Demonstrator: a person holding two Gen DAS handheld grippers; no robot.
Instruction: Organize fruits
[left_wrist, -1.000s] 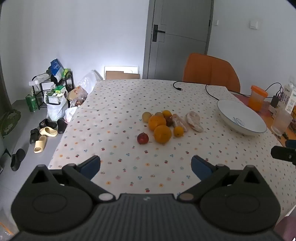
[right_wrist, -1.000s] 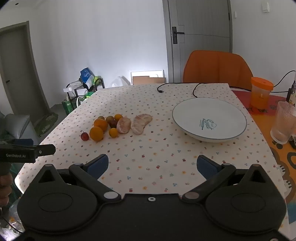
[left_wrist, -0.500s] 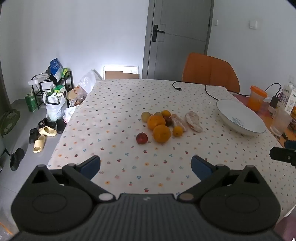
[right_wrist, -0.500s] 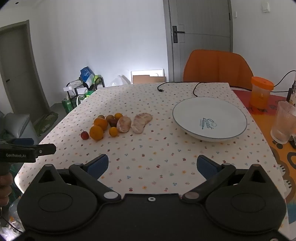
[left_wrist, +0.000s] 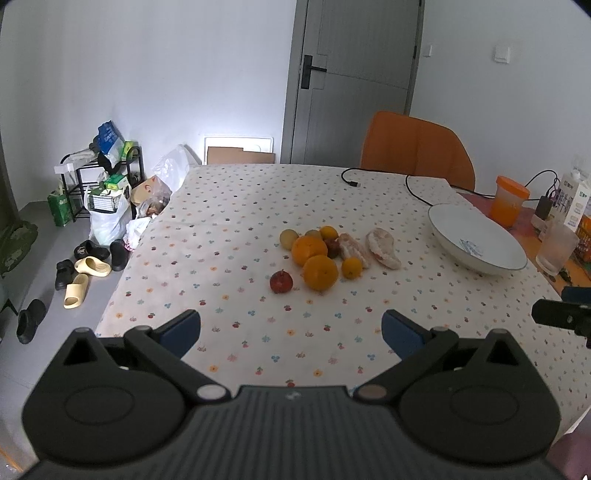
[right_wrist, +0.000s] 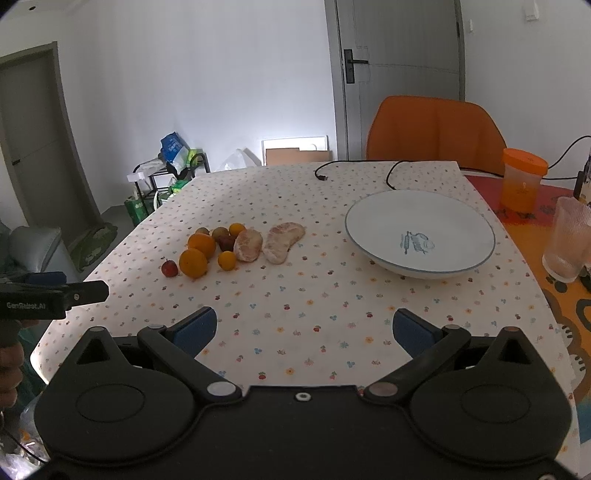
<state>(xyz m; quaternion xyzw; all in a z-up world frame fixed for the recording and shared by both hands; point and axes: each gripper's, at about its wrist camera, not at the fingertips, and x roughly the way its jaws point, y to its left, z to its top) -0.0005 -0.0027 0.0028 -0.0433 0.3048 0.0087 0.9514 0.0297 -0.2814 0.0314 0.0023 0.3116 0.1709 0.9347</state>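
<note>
Both grippers hover over the near edge of the surface (left_wrist: 229, 206), fingers spread wide and holding nothing. The fruit cluster (left_wrist: 317, 254) lies mid-surface, ahead of the left gripper (left_wrist: 291, 332) and ahead-left of the right gripper (right_wrist: 304, 332); the left gripper appears the nearer. The bowl (right_wrist: 419, 236) stands empty toward the right edge, straight ahead of the right gripper, well apart from the fruit. Count: two large oranges (left_wrist: 320, 272), two small oranges (left_wrist: 351, 267), one red fruit (left_wrist: 281, 282) nearest the front edge, two peeled segments (right_wrist: 282, 242) with long axes running front to back, about three small dull fruits behind.
</note>
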